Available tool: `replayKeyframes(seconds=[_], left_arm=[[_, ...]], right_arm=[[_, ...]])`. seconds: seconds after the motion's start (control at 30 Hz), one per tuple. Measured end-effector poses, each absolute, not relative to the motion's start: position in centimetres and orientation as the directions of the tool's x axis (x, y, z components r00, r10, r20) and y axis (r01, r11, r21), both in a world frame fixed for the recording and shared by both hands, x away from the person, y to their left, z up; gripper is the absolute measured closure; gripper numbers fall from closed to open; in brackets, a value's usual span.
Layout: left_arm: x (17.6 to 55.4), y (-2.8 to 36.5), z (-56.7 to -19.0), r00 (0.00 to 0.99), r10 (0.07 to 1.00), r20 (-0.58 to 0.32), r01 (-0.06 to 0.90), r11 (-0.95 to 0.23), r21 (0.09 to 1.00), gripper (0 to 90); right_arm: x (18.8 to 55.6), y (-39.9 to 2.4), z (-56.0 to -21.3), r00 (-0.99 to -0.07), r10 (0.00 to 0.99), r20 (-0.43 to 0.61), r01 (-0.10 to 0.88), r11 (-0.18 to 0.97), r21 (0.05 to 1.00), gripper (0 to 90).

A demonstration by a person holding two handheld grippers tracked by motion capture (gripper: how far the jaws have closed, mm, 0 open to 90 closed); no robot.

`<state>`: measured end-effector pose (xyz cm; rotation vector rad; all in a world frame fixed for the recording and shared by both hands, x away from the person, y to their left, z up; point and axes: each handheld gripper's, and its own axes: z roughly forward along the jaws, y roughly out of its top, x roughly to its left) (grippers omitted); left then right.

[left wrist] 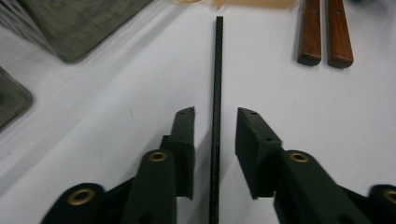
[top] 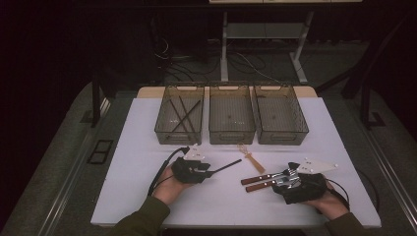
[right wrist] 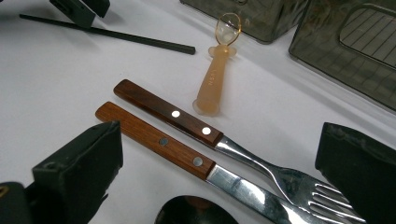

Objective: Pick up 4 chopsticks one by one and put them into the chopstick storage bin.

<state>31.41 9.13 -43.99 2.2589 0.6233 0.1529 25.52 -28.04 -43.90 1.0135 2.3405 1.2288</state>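
My left gripper [left wrist: 215, 116] straddles the black chopstick [left wrist: 216, 93] lying on the white table [left wrist: 116, 116], jaws narrow, pads not touching. My right gripper [right wrist: 219, 172] rests wide over the fork [right wrist: 224, 140] and knife [right wrist: 159, 140].

high: above, facing forward-down | tool views: low, close | shared: black stick [left wrist: 216, 93]

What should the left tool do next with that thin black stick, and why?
Probably close a little more. The left tool has the black chopstick lying on the table between its jaws, with a gap visible on both sides, so nothing grips it yet. The left bin already holds similar sticks, a likely destination.
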Motion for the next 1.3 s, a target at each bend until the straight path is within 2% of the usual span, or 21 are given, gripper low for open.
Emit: replayKeyframes(seconds=[0.17, 0.37, 0.6, 0.9, 1.3], left_arm=[[31.43, 8.89, -44.21, 0.881, 0.465, -0.091, 0.387, -0.596, 0.704, 76.4], [31.58, 8.71, -44.53, 0.882, 0.465, -0.073, 0.381, -0.615, 0.690, 77.8], [31.59, 8.63, -44.71, 0.884, 0.461, -0.075, 0.380, -0.616, 0.690, 83.5], [31.52, 8.56, -44.72, 0.894, 0.446, -0.054, 0.358, -0.635, 0.684, 85.0], [31.72, 8.66, -44.72, 0.892, 0.447, -0.070, 0.368, -0.625, 0.688, 85.9]], right_arm=[[25.53, -27.99, -43.93, -0.704, 0.708, 0.054, 0.447, 0.382, 0.809, 1.0], [25.53, -27.98, -43.94, -0.704, 0.708, 0.054, 0.448, 0.384, 0.808, 1.0], [25.52, -27.98, -43.95, -0.704, 0.709, 0.053, 0.447, 0.383, 0.808, 1.0], [25.57, -27.90, -44.04, -0.706, 0.706, 0.053, 0.443, 0.381, 0.811, 1.0], [25.56, -27.92, -44.05, -0.707, 0.705, 0.054, 0.440, 0.379, 0.814, 1.0]])
